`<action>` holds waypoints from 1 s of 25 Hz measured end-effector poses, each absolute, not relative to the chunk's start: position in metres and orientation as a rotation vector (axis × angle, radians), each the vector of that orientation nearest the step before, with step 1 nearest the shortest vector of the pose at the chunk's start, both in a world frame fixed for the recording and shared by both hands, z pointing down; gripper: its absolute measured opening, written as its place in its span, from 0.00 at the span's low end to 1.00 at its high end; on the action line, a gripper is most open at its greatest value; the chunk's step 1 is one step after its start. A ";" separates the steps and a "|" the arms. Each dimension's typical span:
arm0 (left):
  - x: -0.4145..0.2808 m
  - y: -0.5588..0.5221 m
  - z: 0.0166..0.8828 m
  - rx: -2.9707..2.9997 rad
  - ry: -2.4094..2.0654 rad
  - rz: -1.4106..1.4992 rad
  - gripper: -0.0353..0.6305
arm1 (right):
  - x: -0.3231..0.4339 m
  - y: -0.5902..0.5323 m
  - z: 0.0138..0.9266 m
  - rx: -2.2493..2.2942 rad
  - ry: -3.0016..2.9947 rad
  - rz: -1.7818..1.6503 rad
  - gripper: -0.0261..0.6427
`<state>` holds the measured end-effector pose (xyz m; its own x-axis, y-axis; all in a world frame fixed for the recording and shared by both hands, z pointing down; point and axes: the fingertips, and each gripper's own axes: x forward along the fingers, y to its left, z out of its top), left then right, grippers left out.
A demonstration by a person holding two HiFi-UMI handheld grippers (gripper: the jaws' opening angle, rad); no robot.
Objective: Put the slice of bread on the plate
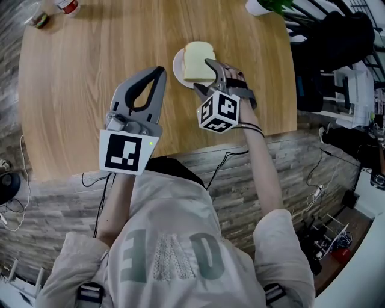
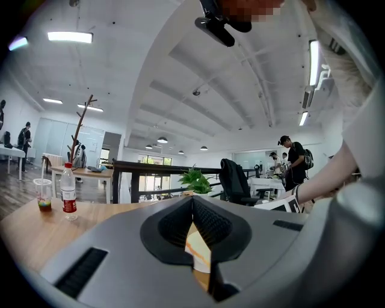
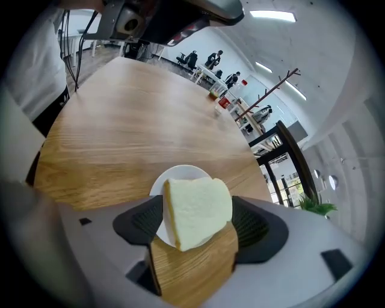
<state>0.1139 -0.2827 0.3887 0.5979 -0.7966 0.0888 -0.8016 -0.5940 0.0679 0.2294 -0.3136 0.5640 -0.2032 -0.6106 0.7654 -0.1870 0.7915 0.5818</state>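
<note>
A thick white slice of bread (image 1: 198, 60) lies on a small white plate (image 1: 178, 67) at the middle of the round wooden table (image 1: 78, 96). My right gripper (image 1: 203, 74) points down at it, open, one finger on each side of the slice's near end. In the right gripper view the bread (image 3: 198, 207) covers most of the plate (image 3: 180, 172), and the dark pads (image 3: 252, 224) stand wide beside it without pressing. My left gripper (image 1: 159, 73) hovers left of the plate, level, shut and empty, its tips meeting (image 2: 192, 201).
A water bottle (image 2: 69, 192) and a plastic cup (image 2: 43, 196) stand at the table's far left edge, the same bottle (image 1: 67, 6) at the head view's top. A potted plant (image 2: 195, 179) sits at the far right. Cables, bags and chairs surround the table.
</note>
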 end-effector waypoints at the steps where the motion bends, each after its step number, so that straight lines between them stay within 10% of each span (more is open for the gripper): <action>1: 0.115 -0.283 0.386 2.726 -1.365 0.070 0.06 | 0.231 -0.315 0.557 0.638 -1.773 -0.434 0.54; 25: 0.147 -0.282 0.320 2.992 -1.305 -0.004 0.06 | 0.248 -0.277 0.337 2.042 -2.442 0.083 0.51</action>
<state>0.1471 -0.2817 0.3205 0.6815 -0.7301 -0.0507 -0.7303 -0.6741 -0.1108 0.2476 -0.2774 0.3367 -0.1767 -0.9843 0.0005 -0.9821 0.1762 -0.0671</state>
